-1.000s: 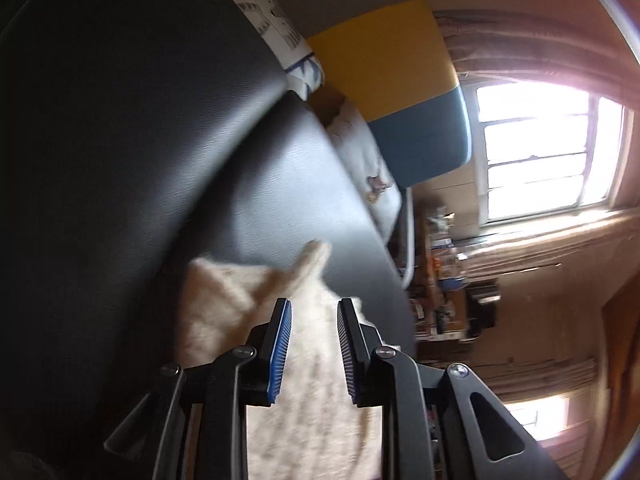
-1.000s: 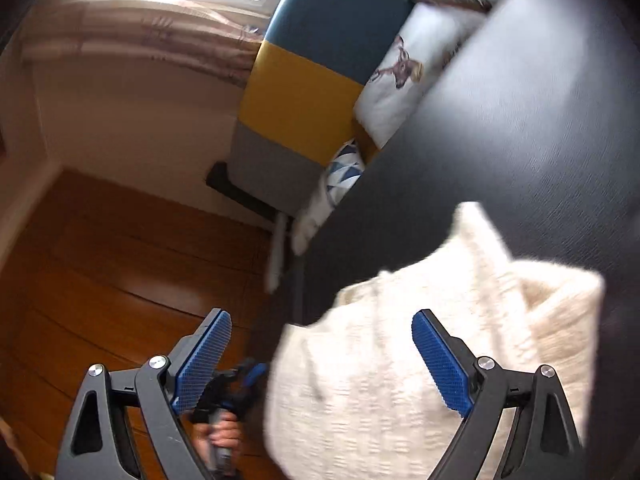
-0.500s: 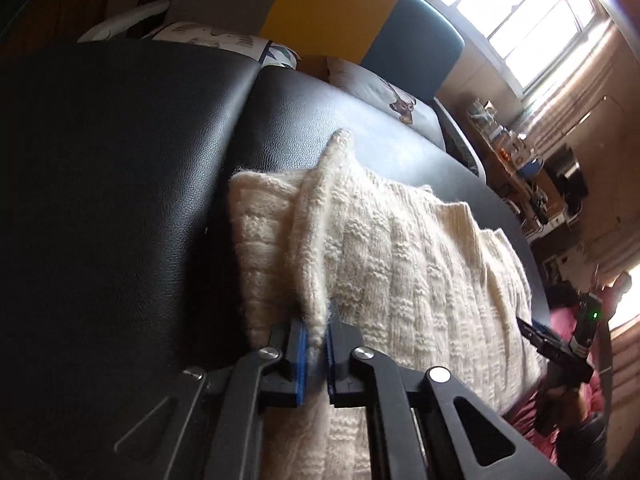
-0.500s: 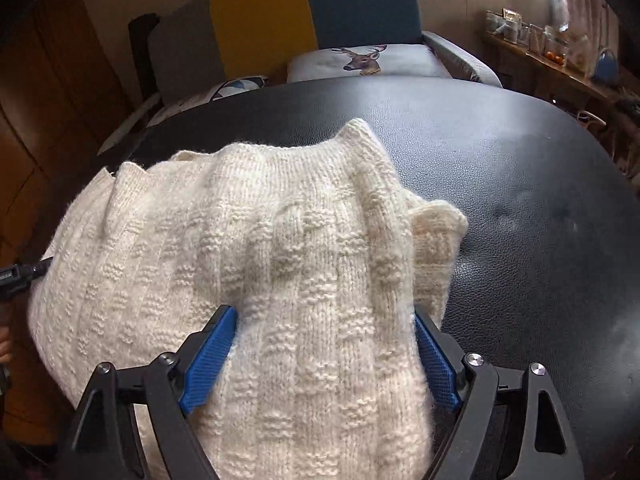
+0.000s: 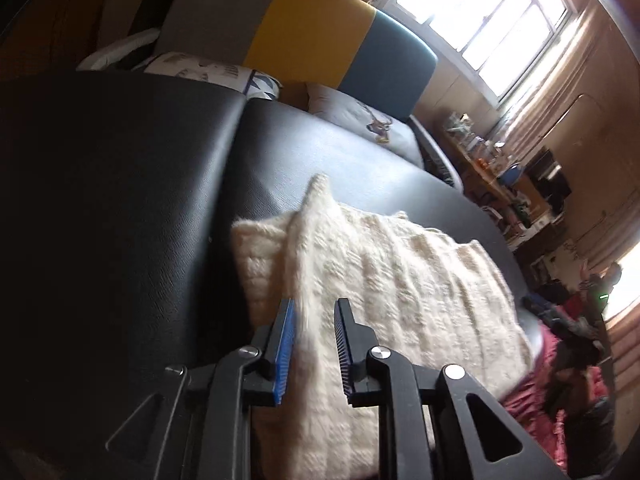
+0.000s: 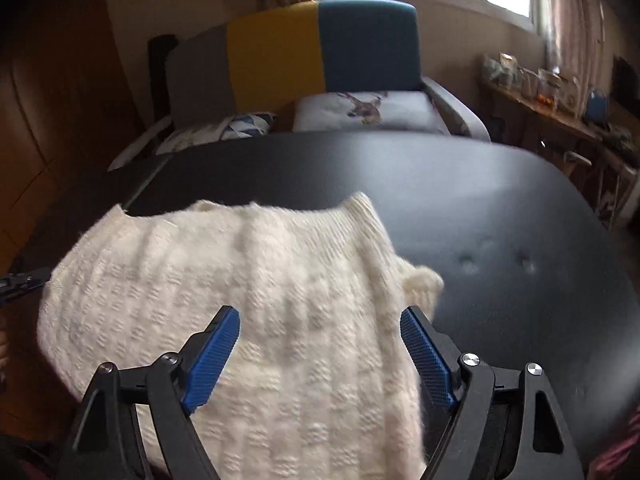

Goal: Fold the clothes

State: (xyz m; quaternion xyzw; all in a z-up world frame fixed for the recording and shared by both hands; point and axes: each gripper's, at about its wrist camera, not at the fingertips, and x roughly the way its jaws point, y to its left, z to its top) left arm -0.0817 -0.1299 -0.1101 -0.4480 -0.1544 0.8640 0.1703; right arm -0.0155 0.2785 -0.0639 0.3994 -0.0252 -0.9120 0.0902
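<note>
The left gripper [image 5: 314, 346] was clenched on a raised ridge of the cream knitted sweater [image 5: 384, 280] half a second ago; now its jaws are opening and the ridge stands loose between them. The right gripper [image 6: 320, 354] is spread wide over the cloth, grasping nothing. I judge that a fold was just laid down. There is one sweater, lying folded on the near part of one black table [image 6: 460, 200]. Behind it stands one sofa [image 6: 280, 52] with two cushions [image 6: 360, 110], then the window [image 5: 492, 24]
</note>
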